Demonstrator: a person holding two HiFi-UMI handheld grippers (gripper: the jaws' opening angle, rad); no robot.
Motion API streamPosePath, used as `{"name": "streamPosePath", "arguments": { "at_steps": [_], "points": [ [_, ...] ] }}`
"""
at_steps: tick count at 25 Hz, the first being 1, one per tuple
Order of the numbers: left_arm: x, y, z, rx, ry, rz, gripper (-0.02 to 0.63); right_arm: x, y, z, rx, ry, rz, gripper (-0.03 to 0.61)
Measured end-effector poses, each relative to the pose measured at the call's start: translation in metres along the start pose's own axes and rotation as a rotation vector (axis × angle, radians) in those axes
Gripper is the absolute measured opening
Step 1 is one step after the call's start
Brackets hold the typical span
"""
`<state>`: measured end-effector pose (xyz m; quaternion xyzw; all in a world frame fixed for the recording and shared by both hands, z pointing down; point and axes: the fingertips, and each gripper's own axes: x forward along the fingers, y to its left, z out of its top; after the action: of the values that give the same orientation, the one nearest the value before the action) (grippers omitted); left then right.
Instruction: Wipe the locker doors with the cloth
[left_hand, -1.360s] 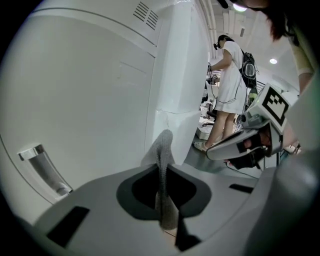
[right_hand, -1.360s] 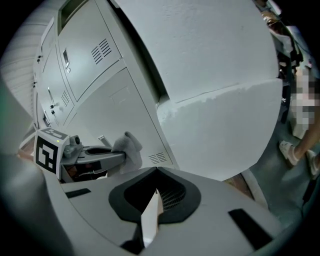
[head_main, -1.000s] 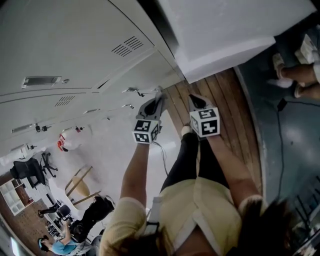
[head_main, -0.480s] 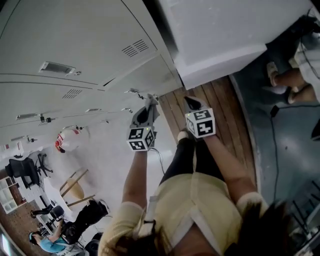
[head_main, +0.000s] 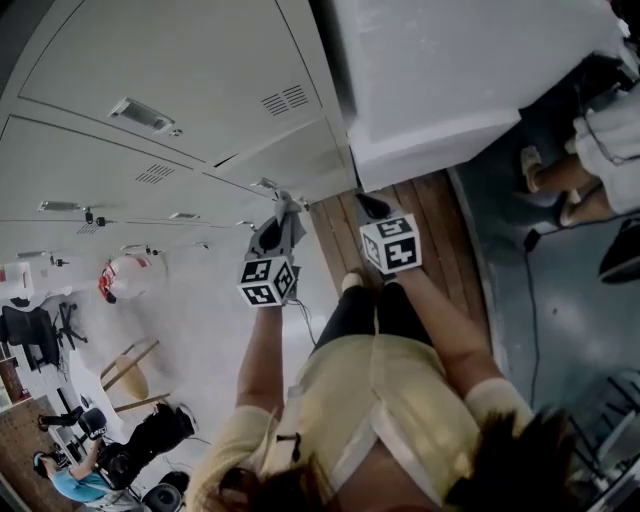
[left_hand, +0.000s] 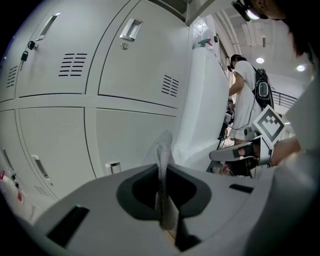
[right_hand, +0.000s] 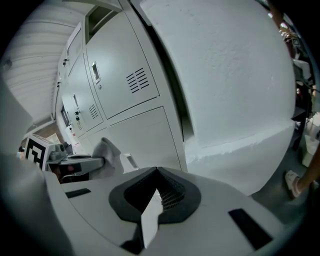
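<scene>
- The left tongs (left_hand: 161, 200) are clamped on the cloth (left_hand: 163, 150), which stands up from between them as a thin, narrow fold.
- The right tongs (right_hand: 150, 215) are closed with nothing between them. They hang just beside the left pair, above the wooden floor (head_main: 430, 220).
- The cloth points at the lower locker door (left_hand: 130, 140), near that door's right edge. No view settles whether it touches the panel yet.
- To wipe well, I would tilt the left tongs so the flat of the cloth lies on the metal. Pressed end-on, only the thin fold would rub and little of the panel would be cleaned.
- Work in overlapping strokes from the top edge of the door down to the bottom edge.
- Slow down at the handle (left_hand: 112, 167) near the door's lower left corner, since a loose fold could catch there and pull out of the grip.
- Keep the right tongs clear of the stroke, toward the white pillar (head_main: 450, 80).
</scene>
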<state>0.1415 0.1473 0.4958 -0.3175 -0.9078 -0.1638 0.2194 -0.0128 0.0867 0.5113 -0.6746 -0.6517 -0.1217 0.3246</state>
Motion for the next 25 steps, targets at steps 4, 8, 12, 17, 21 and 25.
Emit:
{"name": "streamPosePath", "arguments": {
  "at_steps": [4,8,12,17,21,25],
  "points": [
    [-0.011,0.003,0.009,-0.014,-0.017,0.017,0.017,-0.002,0.009,0.011,-0.021,-0.021,0.026,0.003],
    [-0.023,0.007,0.02,-0.022,-0.037,0.038,0.017,-0.005,0.017,0.023,-0.039,-0.042,0.049,0.003],
    [-0.035,0.008,0.028,-0.035,-0.051,0.055,0.017,-0.009,0.024,0.032,-0.036,-0.052,0.066,0.003],
    [-0.046,0.01,0.036,-0.049,-0.069,0.078,0.017,-0.012,0.032,0.041,-0.043,-0.059,0.085,0.003],
    [-0.05,0.011,0.039,-0.063,-0.08,0.096,0.017,-0.012,0.037,0.046,-0.056,-0.065,0.098,0.003],
    [-0.059,0.012,0.039,-0.08,-0.088,0.122,0.017,-0.015,0.045,0.05,-0.079,-0.063,0.11,0.003]
  ]
}}
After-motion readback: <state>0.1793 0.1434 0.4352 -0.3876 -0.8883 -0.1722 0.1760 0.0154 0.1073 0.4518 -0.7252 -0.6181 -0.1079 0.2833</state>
